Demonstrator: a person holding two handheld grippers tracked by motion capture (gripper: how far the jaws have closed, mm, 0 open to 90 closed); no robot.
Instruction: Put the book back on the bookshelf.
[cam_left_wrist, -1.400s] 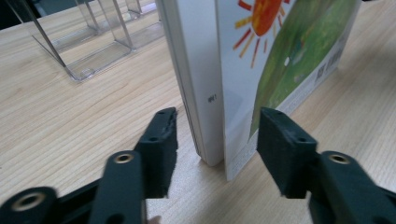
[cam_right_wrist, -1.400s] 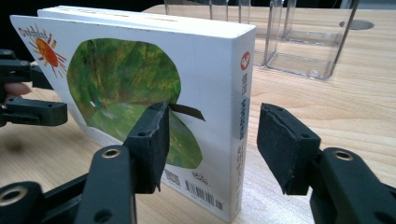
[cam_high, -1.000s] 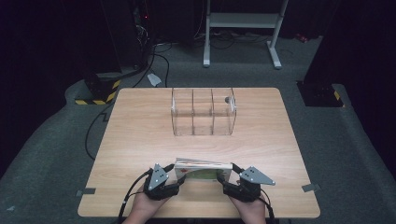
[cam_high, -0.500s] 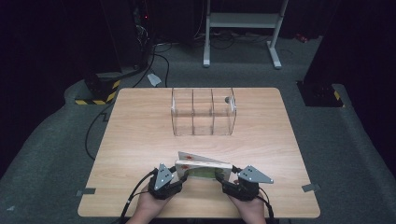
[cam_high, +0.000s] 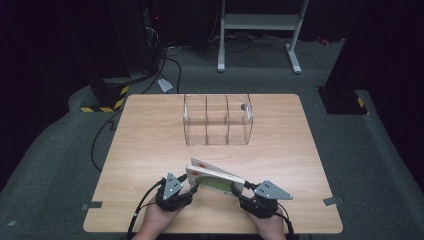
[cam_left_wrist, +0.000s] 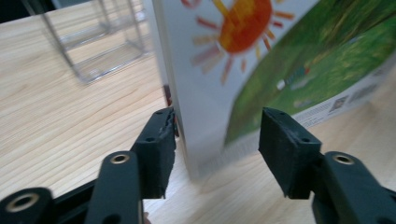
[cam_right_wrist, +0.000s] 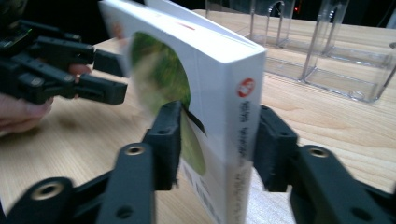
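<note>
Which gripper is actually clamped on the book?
The right gripper: its jaws squeeze the book at its spine end. The left gripper is open around the other end.

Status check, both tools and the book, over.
Right tool shut on book spine. Left tool open around its other end. Clear acrylic organizer beyond, path unobstructed.

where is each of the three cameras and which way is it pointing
High view: fixed above the person's side, looking forward and down on the table; both hands, the left gripper and the right gripper enter from the bottom.
Left gripper view: rides the left gripper, looking along its open jaws at the book's sun cover.
Right gripper view: rides the right gripper, jaws clamping the book's spine; the other hand shows at far left.
Shared: the book and the clear organizer appear in all three.
</note>
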